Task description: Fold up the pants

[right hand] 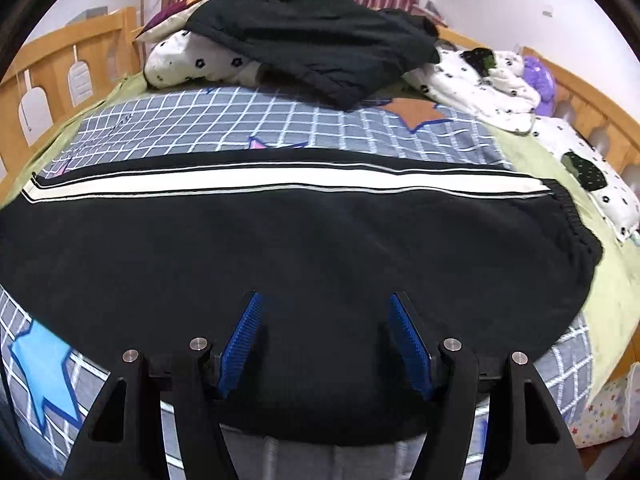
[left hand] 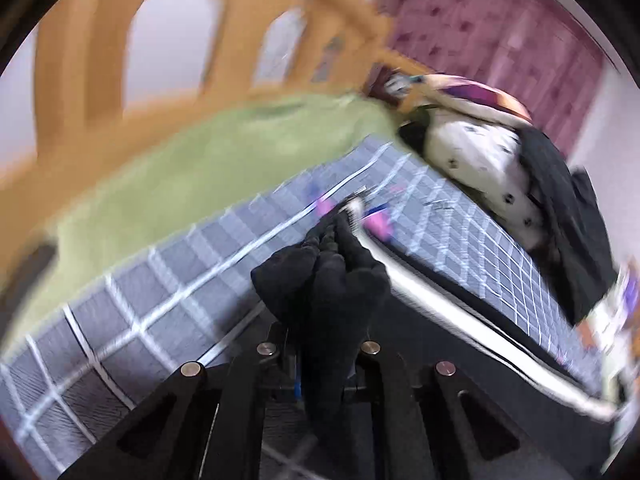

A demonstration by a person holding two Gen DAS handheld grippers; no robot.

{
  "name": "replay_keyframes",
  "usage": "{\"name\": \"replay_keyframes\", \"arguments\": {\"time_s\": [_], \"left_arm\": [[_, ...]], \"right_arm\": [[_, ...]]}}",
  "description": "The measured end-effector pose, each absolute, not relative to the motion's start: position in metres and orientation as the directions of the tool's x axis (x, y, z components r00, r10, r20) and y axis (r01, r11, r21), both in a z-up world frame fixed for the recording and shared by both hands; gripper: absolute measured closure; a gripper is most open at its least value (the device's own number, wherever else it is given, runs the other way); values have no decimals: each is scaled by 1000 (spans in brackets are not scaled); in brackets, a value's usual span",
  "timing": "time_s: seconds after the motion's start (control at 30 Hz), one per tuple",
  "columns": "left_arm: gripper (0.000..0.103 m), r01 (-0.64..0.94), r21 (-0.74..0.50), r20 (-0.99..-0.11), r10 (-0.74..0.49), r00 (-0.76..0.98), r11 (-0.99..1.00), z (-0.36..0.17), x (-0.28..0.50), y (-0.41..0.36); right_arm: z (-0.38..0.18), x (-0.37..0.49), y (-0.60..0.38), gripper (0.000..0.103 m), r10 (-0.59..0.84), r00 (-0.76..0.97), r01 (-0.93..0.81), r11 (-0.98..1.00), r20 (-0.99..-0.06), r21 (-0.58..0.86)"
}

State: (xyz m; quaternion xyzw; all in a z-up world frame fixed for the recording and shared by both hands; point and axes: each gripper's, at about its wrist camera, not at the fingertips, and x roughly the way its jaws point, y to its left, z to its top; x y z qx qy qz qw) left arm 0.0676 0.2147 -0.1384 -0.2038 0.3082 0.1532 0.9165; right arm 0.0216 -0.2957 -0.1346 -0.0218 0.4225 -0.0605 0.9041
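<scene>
A bunch of black cloth was seen nearest the left wrist lens, clamped in the left gripper (left hand: 320, 264); the jaws were closed tight on it, pads hidden by the fabric. This was taken to be an end of the pants (right hand: 280, 248), though the blur left it unclear which end. From the bunch a white stripe (left hand: 460, 312) was seen running away to the right.

In the right wrist view the right gripper (right hand: 326, 340) was held just above the pants, jaws apart, blue pads (right hand: 242, 340) bare, nothing gripped. The pants were laid flat across the checked sheet (right hand: 280, 124) on the bed (right hand: 60, 44), stripe along the far edge, elastic waistband (right hand: 572, 220) at the right. Other dark clothes (right hand: 312, 36) and spotted bedding (right hand: 480, 80) were piled behind, well apart.

The cloth was judged soft, limp and light, thick enough to bunch, not slippery or fragile. Sag between grips was to be expected, so a taut lift at two points was judged best. Hold was judged best taken at the hem and the waistband, where seams give firmer purchase; a pinch in mid-panel would likely lift only the top layer.
</scene>
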Motion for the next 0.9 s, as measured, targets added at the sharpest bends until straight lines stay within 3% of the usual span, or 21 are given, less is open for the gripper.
{"name": "replay_keyframes", "arguments": {"time_s": [0.13,0.33,0.5,0.63,0.7,0.77,0.87,0.9], "left_arm": [[93,-298,-129,-503,196,842,946,-89,65,138],[93,28,66,-430,3,903,997,-52,58,-19],[93,215,143,-501,-117,857,966,-88,59,-141],[93,358,132,-638,-197,745,924,-149,48,-221],[93,394,145,-682,-197,704,907,-171,37,-243],[93,368,246,-649,-130,749,897,-181,21,-257],[78,429,199,-680,-191,708,881,-167,13,-247],[66,451,139,-701,-234,674,882,-157,13,-235]], "right_arm": [[-128,0,-330,38,-142,667,142,988,-732,-62],[-130,-23,-386,38,-235,664,261,962,-710,-74],[-129,-37,-433,38,-271,675,368,930,-686,-5],[-126,-55,-474,38,-230,702,441,883,-674,158],[-123,-60,-485,38,-210,722,453,864,-659,220],[-121,-61,-488,38,-200,732,453,857,-652,246],[-120,-56,-484,38,-195,735,443,863,-650,243],[-119,-52,-480,38,-186,738,431,870,-649,241]]}}
